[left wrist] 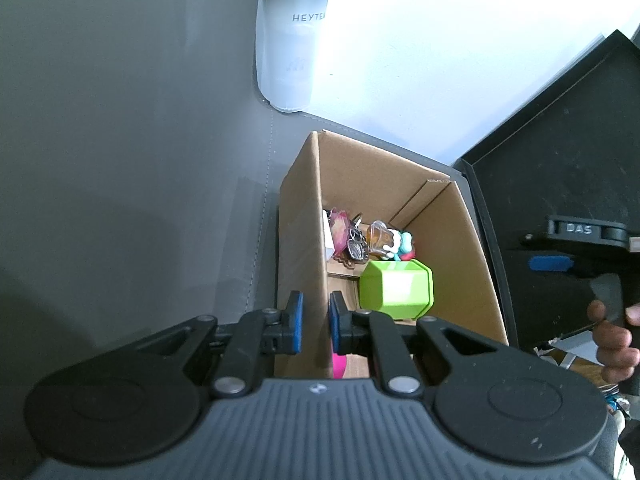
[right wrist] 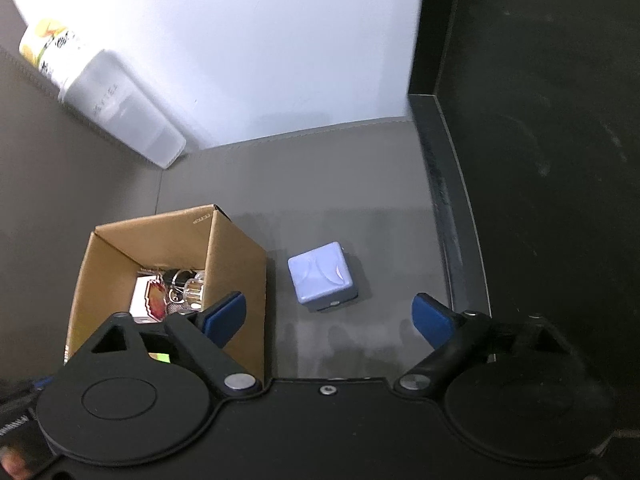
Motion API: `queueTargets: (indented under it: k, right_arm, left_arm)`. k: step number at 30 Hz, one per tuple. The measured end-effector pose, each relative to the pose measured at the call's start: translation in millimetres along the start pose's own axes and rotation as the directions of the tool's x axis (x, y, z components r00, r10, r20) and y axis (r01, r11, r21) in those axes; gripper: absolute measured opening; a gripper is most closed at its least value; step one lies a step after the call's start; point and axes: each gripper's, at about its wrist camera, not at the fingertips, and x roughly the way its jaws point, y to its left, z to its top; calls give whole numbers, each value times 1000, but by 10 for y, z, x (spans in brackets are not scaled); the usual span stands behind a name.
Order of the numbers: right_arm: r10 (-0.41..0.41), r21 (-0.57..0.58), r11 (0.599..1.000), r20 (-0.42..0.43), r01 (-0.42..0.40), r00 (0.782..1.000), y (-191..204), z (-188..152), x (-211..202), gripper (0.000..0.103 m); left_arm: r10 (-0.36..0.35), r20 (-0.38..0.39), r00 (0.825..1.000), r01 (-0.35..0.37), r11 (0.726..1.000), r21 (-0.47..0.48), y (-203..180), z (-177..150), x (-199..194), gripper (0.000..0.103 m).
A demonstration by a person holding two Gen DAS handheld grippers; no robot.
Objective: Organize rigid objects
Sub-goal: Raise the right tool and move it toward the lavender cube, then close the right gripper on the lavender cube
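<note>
cube pickup beside a held carton

left gripper (left wrist: 316, 322) has its fingers clenched on the near wall of the cardboard box (left wrist: 304, 216), the wall pinched between the blue pads. inside the box lie a green hexagonal container (left wrist: 396, 288), a bunch of keys (left wrist: 356, 246), a pink charm (left wrist: 340, 228), a small clear bottle (left wrist: 380, 236) and a teal and white toy (left wrist: 402, 246). a frosted bottle (left wrist: 292, 40) stands on the counter (left wrist: 120, 160) beyond the box, well apart from it

to the right of the box, in the right wrist view, a pale blue cube (right wrist: 322, 274) rests on the counter just beside the box's outer wall, not touching it. right gripper (right wrist: 330, 316) hangs over the cube with its fingers spread wide and nothing between them; the cube sits ahead of the gap, roughly centred. this looks like the approach before a grasp

risks as i judge them: the left finger of the right gripper is near the box's right wall, so it could catch the rim or nudge the box, and the pinch on the thin wall may buckle or slip. the cube's rounded, smooth faces could let it squirt out if the pads close off centre. a black tray wall (right wrist: 444, 184) rises near on the right, leaving the right finger little room
</note>
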Motion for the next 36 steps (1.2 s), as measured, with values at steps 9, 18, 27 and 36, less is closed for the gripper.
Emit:
queueTargets:
  k: [9, 18, 27, 36]
  right_arm:
    - [-28, -56, 998, -10, 27, 1000, 86, 105, 248, 77]
    - [-51, -70, 996, -35, 49, 998, 121, 122, 430, 68]
    - [-20, -17, 1000, -63, 19, 998, 107, 107, 495, 42]
    - [-3, 51, 999, -91, 7, 996, -24, 168, 414, 22]
  left_arm:
    - [1, 4, 1000, -1, 1000, 0, 7, -21, 10, 13]
    - [-4, 1, 1000, 4, 1000, -12, 33, -23, 14, 13]
    - [0, 1, 1000, 0, 1000, -12, 27, -24, 10, 13]
    - [-1, 1, 1000, 1, 1000, -11, 33, -24, 7, 13]
